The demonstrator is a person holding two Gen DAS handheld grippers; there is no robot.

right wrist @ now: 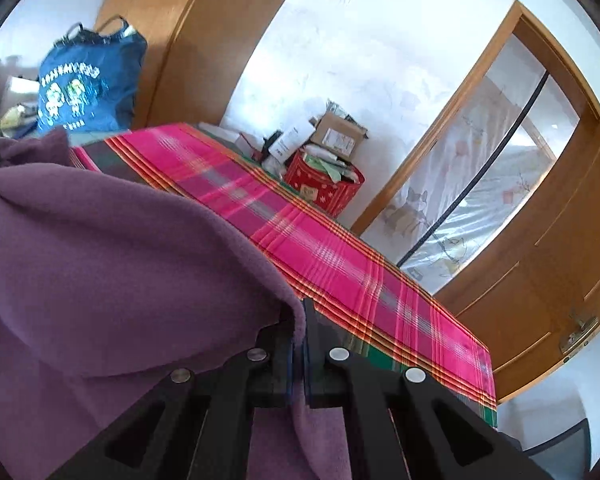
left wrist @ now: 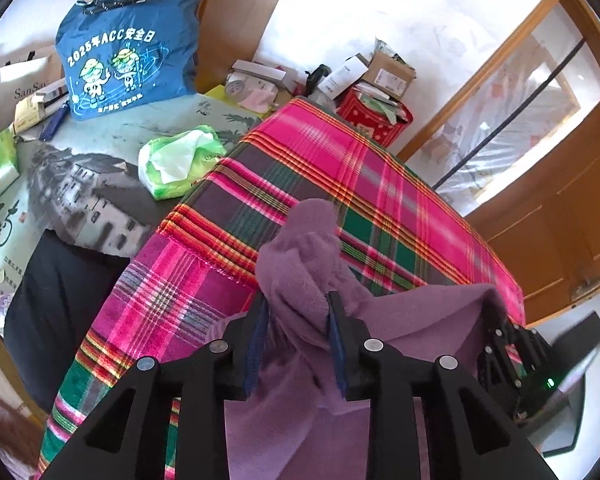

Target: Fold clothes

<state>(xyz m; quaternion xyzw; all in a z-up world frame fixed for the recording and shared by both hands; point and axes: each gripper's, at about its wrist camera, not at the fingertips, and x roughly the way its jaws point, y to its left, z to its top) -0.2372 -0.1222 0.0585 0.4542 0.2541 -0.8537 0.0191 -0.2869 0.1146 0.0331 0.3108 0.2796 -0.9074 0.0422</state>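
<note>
The purple garment (right wrist: 112, 248) fills the lower left of the right wrist view and hides much of the tabletop (right wrist: 332, 256) there; its full shape cannot be made out, because it runs out of the picture at the bottom in both views. The tabletop carries a pink plaid cloth; on its far side stand a blue bag (left wrist: 128, 48) with printed figures, a green tissue pack (left wrist: 178, 162) and a dark cloth (left wrist: 60, 300) at the near left edge. Against the wall is a red box (left wrist: 374, 118) with cartons piled on it; a wooden door (right wrist: 540, 264) stands at the right.

The left gripper (left wrist: 298, 336) has its jaws partly apart; a bunched fold of the garment rises between them, and it touches the right blue pad (left wrist: 336, 344), but the jaws do not squeeze it. The right gripper (right wrist: 298, 344) has its jaws clenched on the garment's edge, which hangs from them over the tabletop; this gripper shows also at the right of the left wrist view.
</note>
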